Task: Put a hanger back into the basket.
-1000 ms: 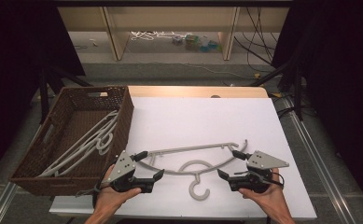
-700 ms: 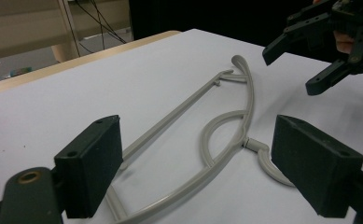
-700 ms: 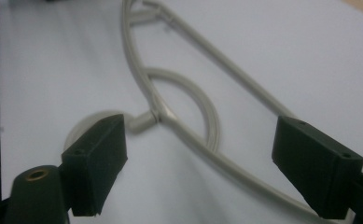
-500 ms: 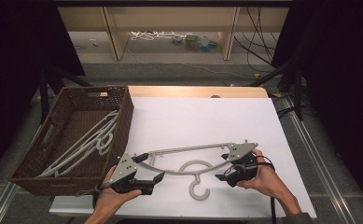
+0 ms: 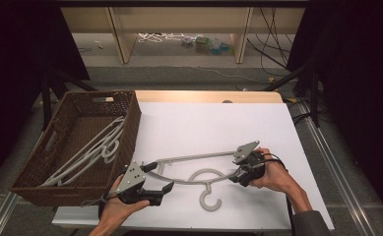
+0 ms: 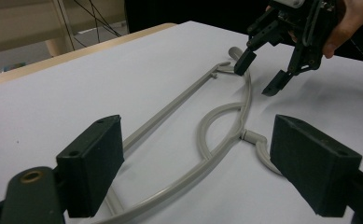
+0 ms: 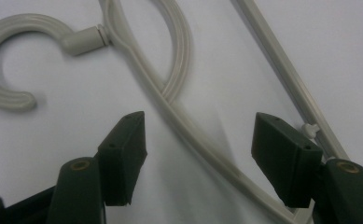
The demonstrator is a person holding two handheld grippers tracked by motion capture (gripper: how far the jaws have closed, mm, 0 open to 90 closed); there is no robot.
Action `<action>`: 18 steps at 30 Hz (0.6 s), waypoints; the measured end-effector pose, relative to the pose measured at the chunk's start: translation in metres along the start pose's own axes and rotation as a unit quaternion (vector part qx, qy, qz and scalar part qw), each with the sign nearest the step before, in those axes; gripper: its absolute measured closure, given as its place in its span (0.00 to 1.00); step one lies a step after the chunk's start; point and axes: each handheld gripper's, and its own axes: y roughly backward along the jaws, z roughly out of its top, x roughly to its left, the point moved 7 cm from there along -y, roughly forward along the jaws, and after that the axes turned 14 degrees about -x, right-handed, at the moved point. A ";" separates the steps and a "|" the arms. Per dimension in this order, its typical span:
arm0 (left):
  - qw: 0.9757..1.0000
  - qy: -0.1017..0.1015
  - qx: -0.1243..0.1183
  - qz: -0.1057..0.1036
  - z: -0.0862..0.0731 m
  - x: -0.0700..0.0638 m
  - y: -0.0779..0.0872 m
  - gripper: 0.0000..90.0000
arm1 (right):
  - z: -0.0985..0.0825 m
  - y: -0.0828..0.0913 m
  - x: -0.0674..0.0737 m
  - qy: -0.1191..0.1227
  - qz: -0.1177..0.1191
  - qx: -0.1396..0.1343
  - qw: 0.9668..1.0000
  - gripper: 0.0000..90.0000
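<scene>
A grey plastic hanger (image 5: 199,176) lies flat on the white table (image 5: 213,123), its hook (image 5: 211,201) pointing to the near edge. My left gripper (image 5: 158,178) is open at the hanger's left end, and its wide pads (image 6: 93,168) straddle the hanger's arm (image 6: 202,163) without touching it. My right gripper (image 5: 237,173) is at the hanger's right end. Its jaws have just been closing, and the curved arm (image 7: 193,135) runs between the pads (image 7: 123,149) with gaps on both sides. The right gripper (image 6: 263,70) also hovers over the far end in the left gripper view.
A brown wicker basket (image 5: 132,118) stands at the table's left edge and holds several more grey hangers (image 5: 90,152). A low wooden shelf (image 5: 179,29) with small items is beyond the table. Dark stands flank both sides.
My right gripper has moved from the table's right side in to the hanger's right end, and its jaws have narrowed. The left gripper and the hanger have stayed put.
</scene>
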 end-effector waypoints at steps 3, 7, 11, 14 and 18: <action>1.000 0.002 0.003 0.001 -0.001 -0.001 0.000 0.19 | -0.001 -0.004 -0.002 0.000 0.014 0.007 1.000 0.45; 1.000 0.001 0.000 0.000 -0.001 0.000 -0.001 0.19 | -0.004 -0.009 -0.002 -0.006 0.036 0.029 0.999 0.52; 1.000 0.001 0.000 -0.001 -0.001 -0.001 -0.001 0.19 | -0.006 -0.012 -0.002 -0.013 0.053 0.042 0.998 0.60; 1.000 0.001 0.000 -0.003 -0.001 0.000 -0.001 0.19 | -0.007 -0.012 -0.002 -0.011 0.057 0.037 0.998 0.62; 1.000 -0.001 0.003 -0.001 -0.001 -0.001 0.000 0.20 | -0.007 -0.011 -0.001 -0.008 0.061 0.040 0.997 0.67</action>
